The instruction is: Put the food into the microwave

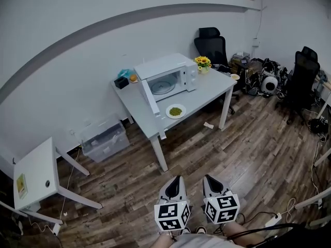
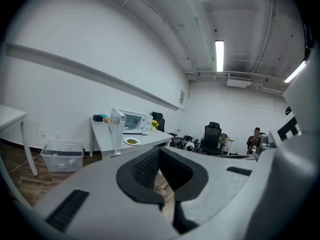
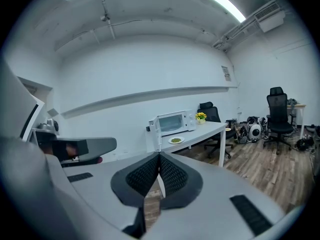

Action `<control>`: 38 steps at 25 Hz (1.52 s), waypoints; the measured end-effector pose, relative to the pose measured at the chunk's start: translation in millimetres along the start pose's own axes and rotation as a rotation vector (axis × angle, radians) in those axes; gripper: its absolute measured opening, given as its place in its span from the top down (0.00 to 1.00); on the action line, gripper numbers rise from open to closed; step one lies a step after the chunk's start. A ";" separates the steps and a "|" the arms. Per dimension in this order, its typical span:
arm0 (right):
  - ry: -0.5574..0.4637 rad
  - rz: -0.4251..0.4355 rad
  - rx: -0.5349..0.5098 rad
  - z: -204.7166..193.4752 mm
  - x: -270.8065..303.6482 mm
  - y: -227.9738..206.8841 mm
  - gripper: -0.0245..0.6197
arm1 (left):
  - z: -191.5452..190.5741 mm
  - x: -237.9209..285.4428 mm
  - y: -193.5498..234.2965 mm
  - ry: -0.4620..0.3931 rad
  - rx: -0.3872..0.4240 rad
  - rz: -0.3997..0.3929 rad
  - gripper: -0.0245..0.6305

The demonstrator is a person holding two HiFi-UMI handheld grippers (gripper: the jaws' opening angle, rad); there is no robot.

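Held left gripper point(image 1: 177, 179) and right gripper point(image 1: 207, 178) low over the wooden floor point(image 1: 248, 154), each pair of fingers pressed together and empty, well apart from one plate of green food point(image 1: 176, 111) lying before one open-doored microwave point(image 1: 168, 72) on the surface point(image 1: 212, 89).

The left gripper point(image 1: 178, 180) and the right gripper point(image 1: 207, 179) are wearing smooth, pale grey shells. Each one is carrying a white cube point(image 1: 172, 215) with black square marks. Black bumpy pads point(image 3: 172, 174) are lining the jaws.
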State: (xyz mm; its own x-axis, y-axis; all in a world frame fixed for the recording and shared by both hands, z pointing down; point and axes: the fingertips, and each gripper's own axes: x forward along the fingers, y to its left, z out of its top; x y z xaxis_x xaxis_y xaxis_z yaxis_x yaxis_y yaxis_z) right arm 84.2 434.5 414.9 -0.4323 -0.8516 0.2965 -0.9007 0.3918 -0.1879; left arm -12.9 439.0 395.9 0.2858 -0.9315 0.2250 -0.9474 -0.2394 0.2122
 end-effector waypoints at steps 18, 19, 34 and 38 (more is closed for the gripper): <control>0.018 -0.056 0.037 -2.2 36.1 13.5 0.94 | 4.1 23.0 38.6 0.024 0.004 -0.057 0.96; 0.019 -0.056 0.037 -2.5 37.4 12.8 0.94 | 3.4 24.6 38.5 0.025 0.006 -0.059 0.96; 0.013 -0.032 0.031 19.7 89.5 -26.6 0.94 | 18.3 88.1 37.2 0.016 0.027 -0.040 0.96; 0.017 -0.012 0.026 30.1 107.3 -40.8 0.94 | 24.4 108.5 36.5 0.015 0.031 -0.020 0.96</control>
State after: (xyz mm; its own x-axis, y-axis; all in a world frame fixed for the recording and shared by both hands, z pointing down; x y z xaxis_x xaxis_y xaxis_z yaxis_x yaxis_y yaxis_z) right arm 75.9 316.7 426.2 -0.4220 -0.8503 0.3144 -0.9046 0.3721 -0.2080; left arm -20.0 322.4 404.8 0.3071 -0.9222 0.2352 -0.9453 -0.2669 0.1877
